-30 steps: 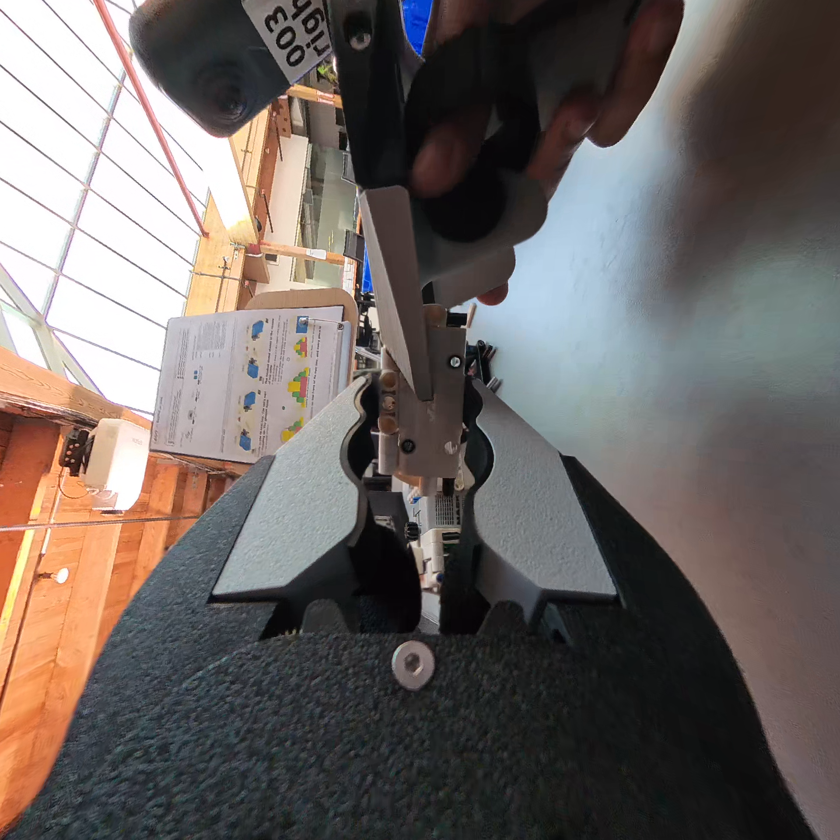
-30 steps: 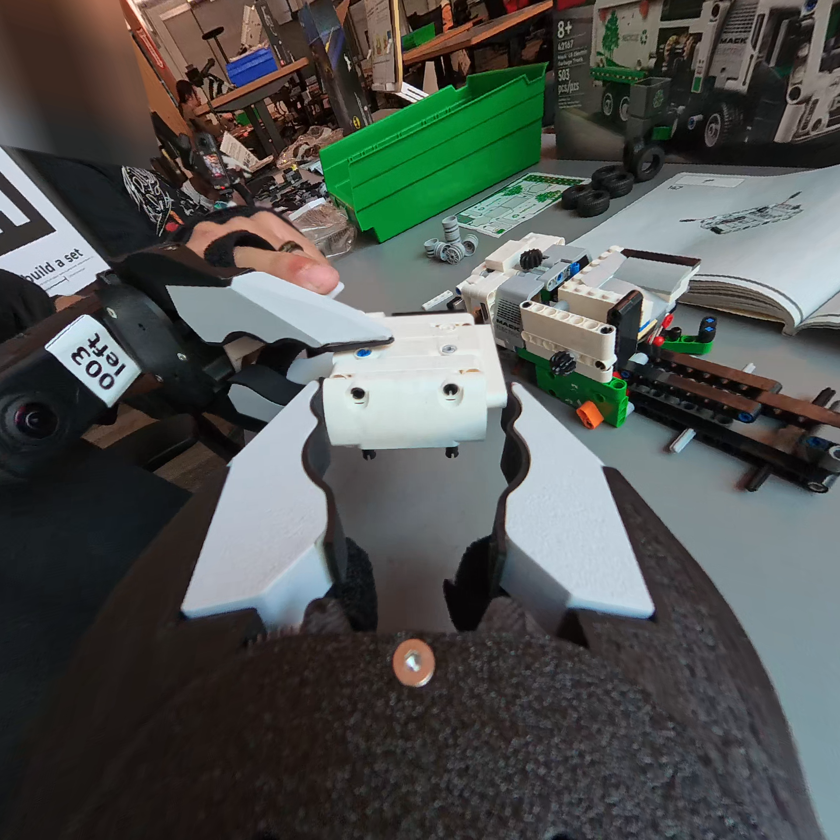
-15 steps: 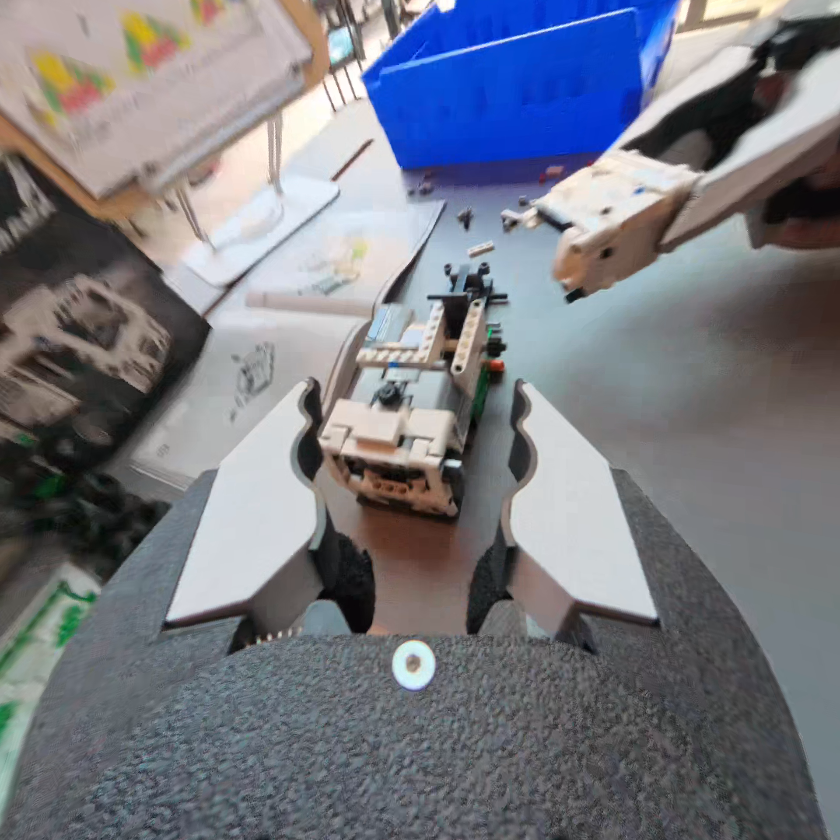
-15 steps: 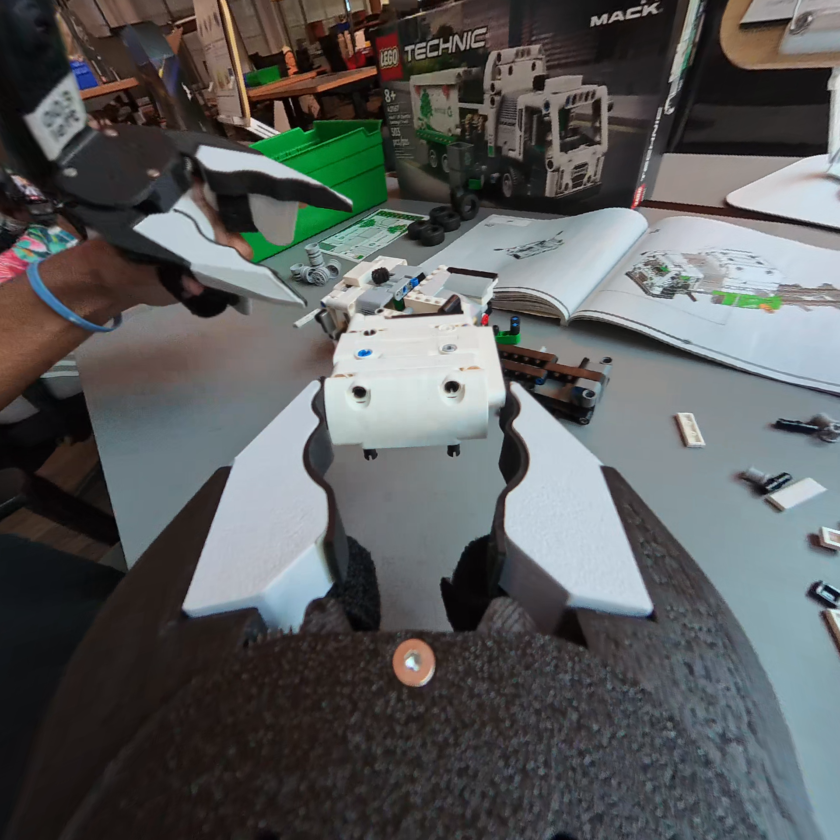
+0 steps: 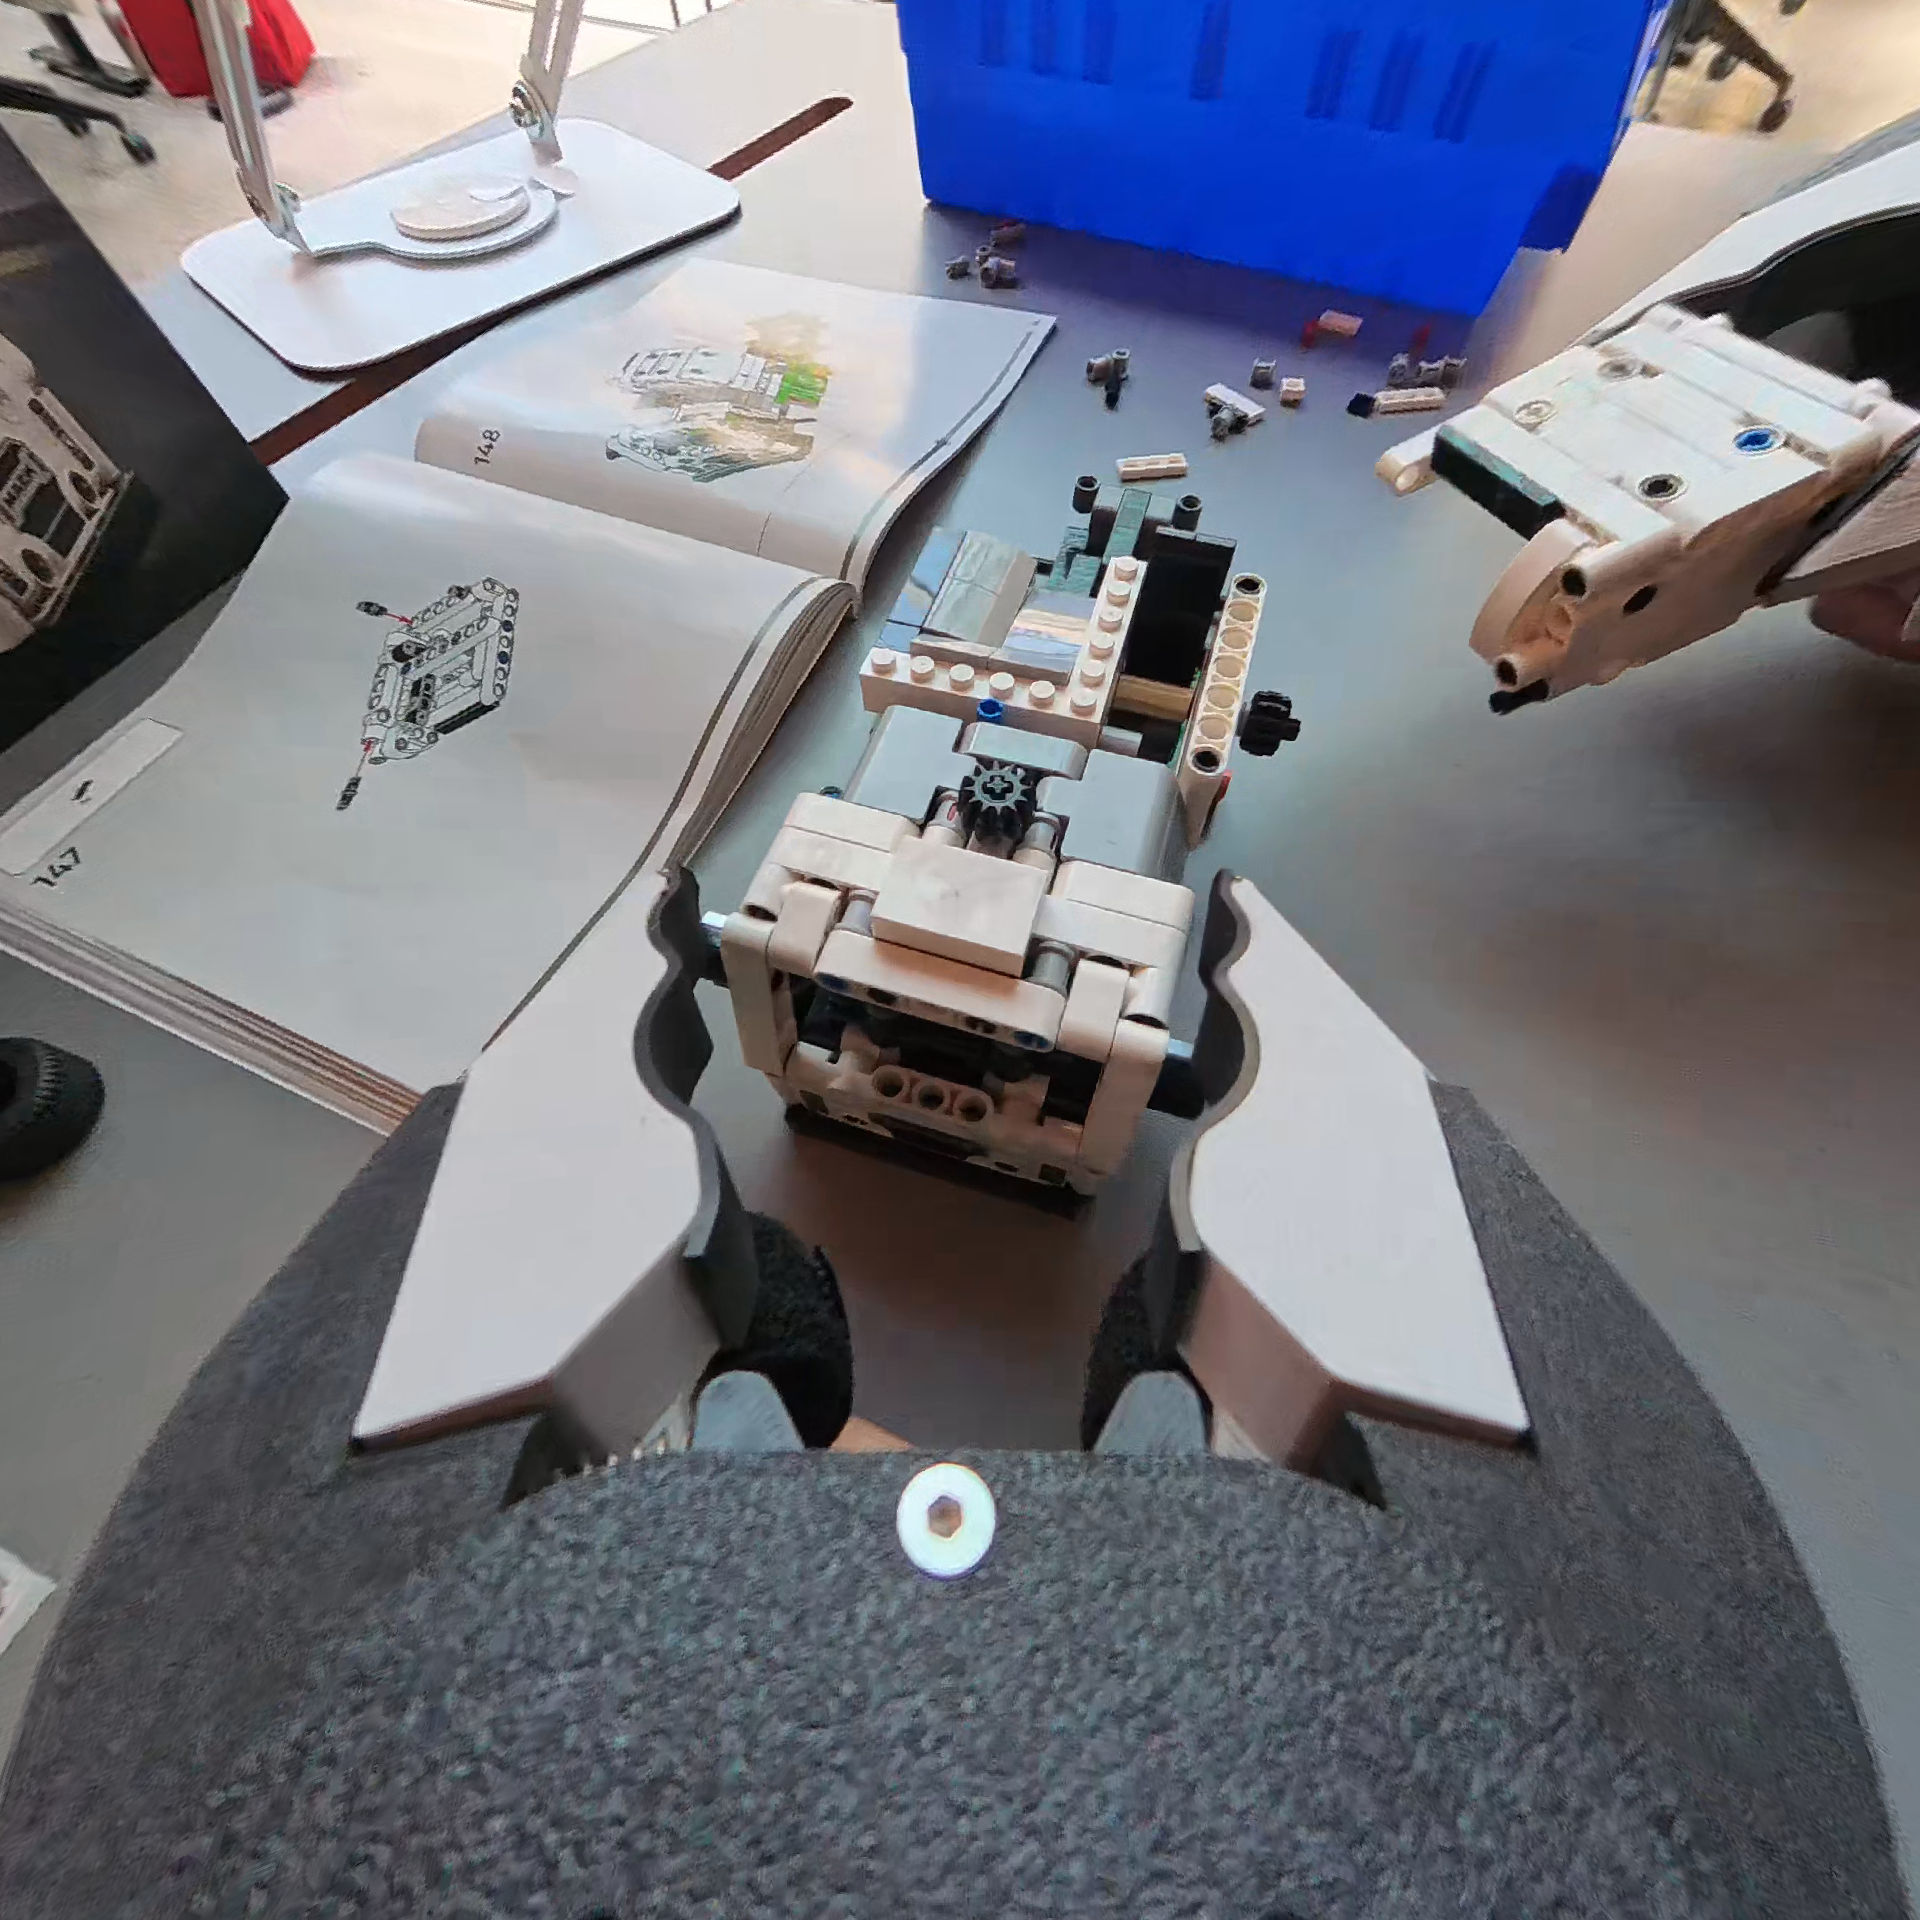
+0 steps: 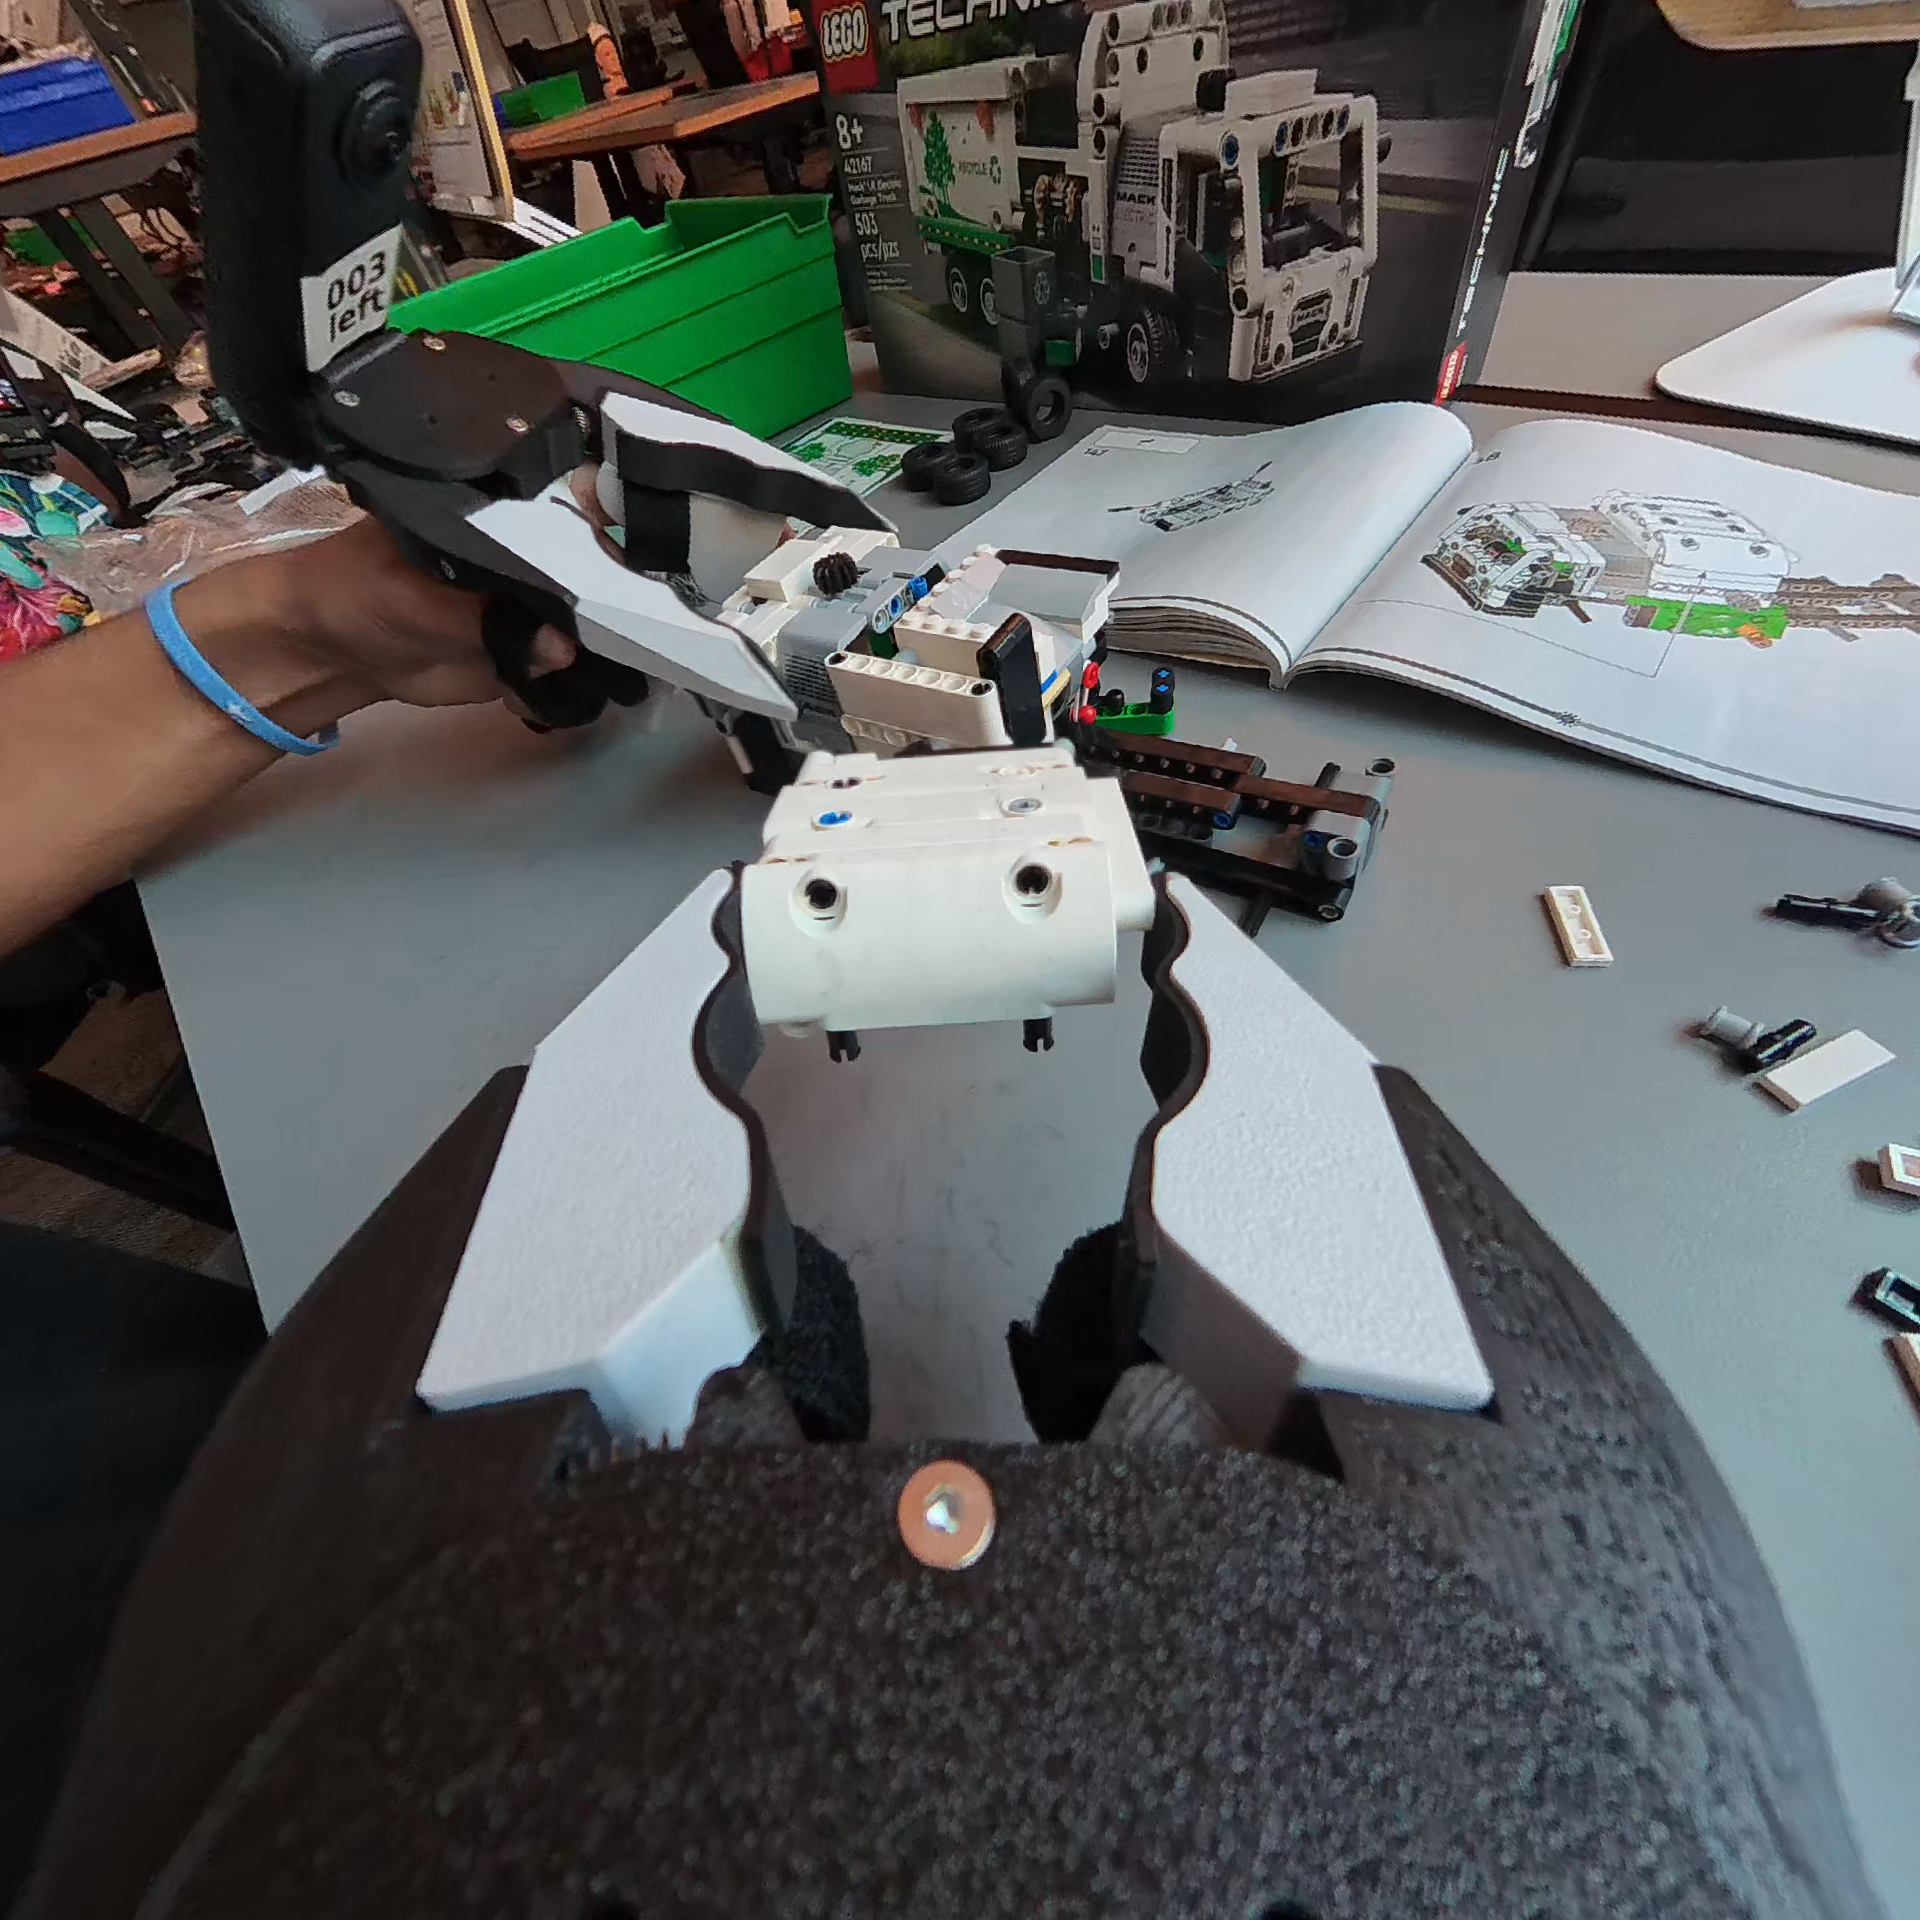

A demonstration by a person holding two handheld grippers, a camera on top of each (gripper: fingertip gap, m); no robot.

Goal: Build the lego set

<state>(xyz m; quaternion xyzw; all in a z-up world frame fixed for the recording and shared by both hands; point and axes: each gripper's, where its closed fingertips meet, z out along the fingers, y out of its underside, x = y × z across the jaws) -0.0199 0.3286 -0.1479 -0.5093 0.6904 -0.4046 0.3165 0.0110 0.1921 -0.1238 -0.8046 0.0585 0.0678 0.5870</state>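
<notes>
Sitting at the far left of the left wrist view, the set's box (image 5: 62,488) is being cut off by the frame edge, and one black tyre (image 5: 42,1101) is only partly showing. Next to the right, the open instruction booklet (image 5: 436,727) is lying flat on the counter (image 5: 1558,1039), its near corner hidden behind the left gripper (image 5: 951,997). That gripper's fingers (image 5: 582,1195) are standing apart on either side of the truck chassis (image 5: 997,914)'s white front end; whether they are touching it I cannot tell. The chassis is resting on the counter with its long axis running away from the camera toward the blue bin (image 5: 1247,135). Farther right, the right gripper (image 6: 940,935) is clamping a white cab block (image 6: 940,914) in the air above the counter, its black pins pointing downward and its long axis lying crosswise between the fingers.
</notes>
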